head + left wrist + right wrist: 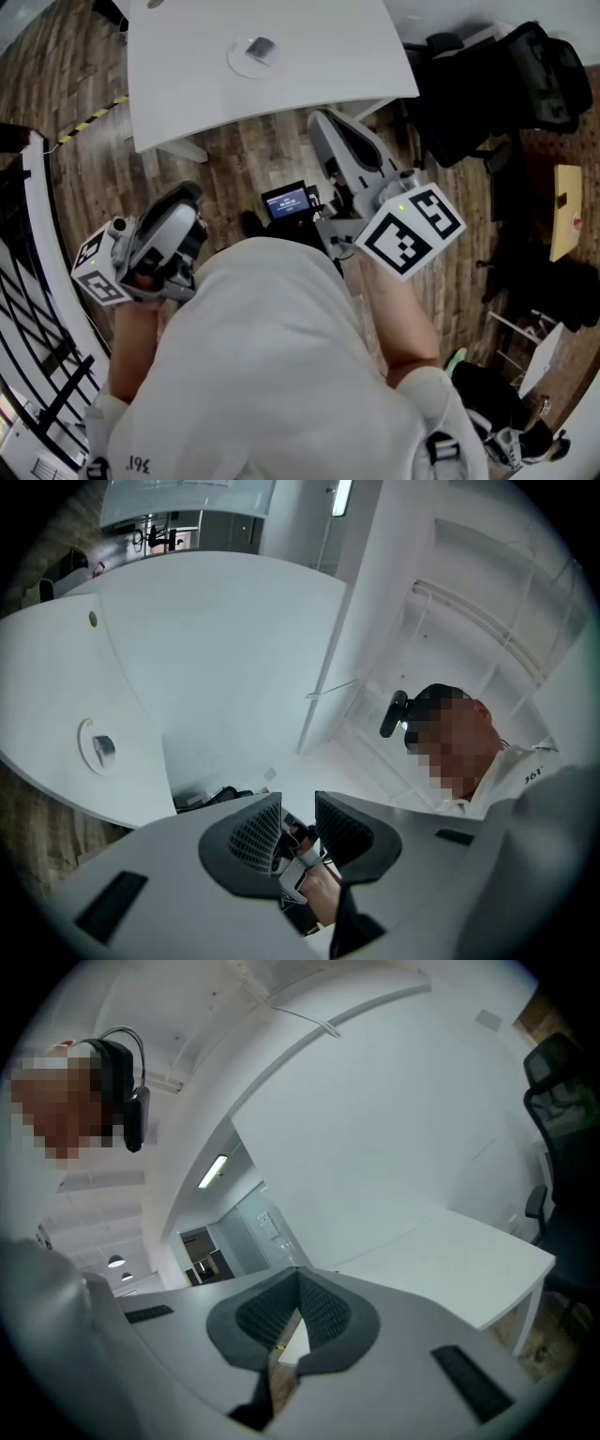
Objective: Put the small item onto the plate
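A person in a white shirt [272, 375] stands on a brown wooden plank floor [253, 159] and holds both tools close to the body, well apart from a white worktop [319, 56] at the top of the head view. The left tool [298, 803] has its two dark ribbed pads [258, 834] spread with a clear gap, and nothing is gripped between them; through the gap only a hand farther off shows. The right tool [298, 1277] has its pads pressed together along their length, with nothing caught between them. Each tool carries a cube with black and white square markers: the left cube [98, 267] sits low at the left of the head view, and the right cube [412, 230] is right of centre. A round white plate [239, 62] lies on the worktop, back from the worktop's near edge. The small grey item [260, 46] rests on that plate, a little off its middle. The left gripper view shows the same plate and item far to its left, beyond the tool's reach. A small dark device with a lit blue screen [289, 202] sits between the two tools, in front of the person. A black office chair [497, 84] stands on the floor to the right of the worktop, and a black railing [28, 309] runs along the left edge.
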`<act>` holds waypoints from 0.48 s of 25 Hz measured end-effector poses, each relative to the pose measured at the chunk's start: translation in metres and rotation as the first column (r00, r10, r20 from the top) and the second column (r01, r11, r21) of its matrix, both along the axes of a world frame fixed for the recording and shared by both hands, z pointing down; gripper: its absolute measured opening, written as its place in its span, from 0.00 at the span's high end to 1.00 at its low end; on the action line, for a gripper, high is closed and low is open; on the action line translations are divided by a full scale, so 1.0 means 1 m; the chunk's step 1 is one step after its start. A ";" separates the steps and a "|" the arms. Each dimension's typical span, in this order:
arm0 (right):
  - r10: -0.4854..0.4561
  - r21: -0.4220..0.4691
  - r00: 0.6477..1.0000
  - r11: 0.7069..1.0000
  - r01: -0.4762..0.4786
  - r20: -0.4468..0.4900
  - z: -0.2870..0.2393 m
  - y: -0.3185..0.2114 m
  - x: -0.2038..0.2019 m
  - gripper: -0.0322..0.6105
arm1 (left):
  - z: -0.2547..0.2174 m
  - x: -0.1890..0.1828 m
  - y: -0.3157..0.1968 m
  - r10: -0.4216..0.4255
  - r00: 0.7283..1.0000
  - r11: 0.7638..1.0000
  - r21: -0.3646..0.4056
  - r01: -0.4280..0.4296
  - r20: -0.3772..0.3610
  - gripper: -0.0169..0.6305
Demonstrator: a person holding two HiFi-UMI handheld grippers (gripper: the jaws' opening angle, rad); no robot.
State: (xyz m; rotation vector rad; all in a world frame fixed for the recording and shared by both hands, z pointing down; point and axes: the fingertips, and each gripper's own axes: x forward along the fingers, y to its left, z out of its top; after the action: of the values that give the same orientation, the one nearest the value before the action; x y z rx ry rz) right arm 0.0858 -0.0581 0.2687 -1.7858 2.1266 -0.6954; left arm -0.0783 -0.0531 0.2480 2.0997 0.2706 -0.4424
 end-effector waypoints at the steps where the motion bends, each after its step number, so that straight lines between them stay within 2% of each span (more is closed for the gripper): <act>1: -0.010 0.012 1.000 1.000 0.011 -0.009 -0.006 -0.003 -0.002 0.95 | -0.001 -0.001 -0.001 -0.006 1.000 1.000 0.001 0.006 -0.002 0.80; 6: -0.041 0.039 0.997 0.998 0.044 -0.063 -0.026 -0.012 -0.008 0.95 | -0.004 0.003 -0.003 -0.008 1.000 1.000 -0.007 0.008 -0.007 0.80; 12: 0.003 0.017 0.998 1.000 -0.002 -0.070 -0.020 0.002 0.011 0.95 | 0.000 0.024 0.005 0.054 0.999 0.998 -0.020 -0.054 -0.001 0.80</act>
State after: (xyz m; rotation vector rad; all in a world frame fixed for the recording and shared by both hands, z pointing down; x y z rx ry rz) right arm 0.0970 -0.0557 0.2487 -1.8294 2.1682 -0.6208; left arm -0.0546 -0.0477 0.2479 2.0681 0.3216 -0.4123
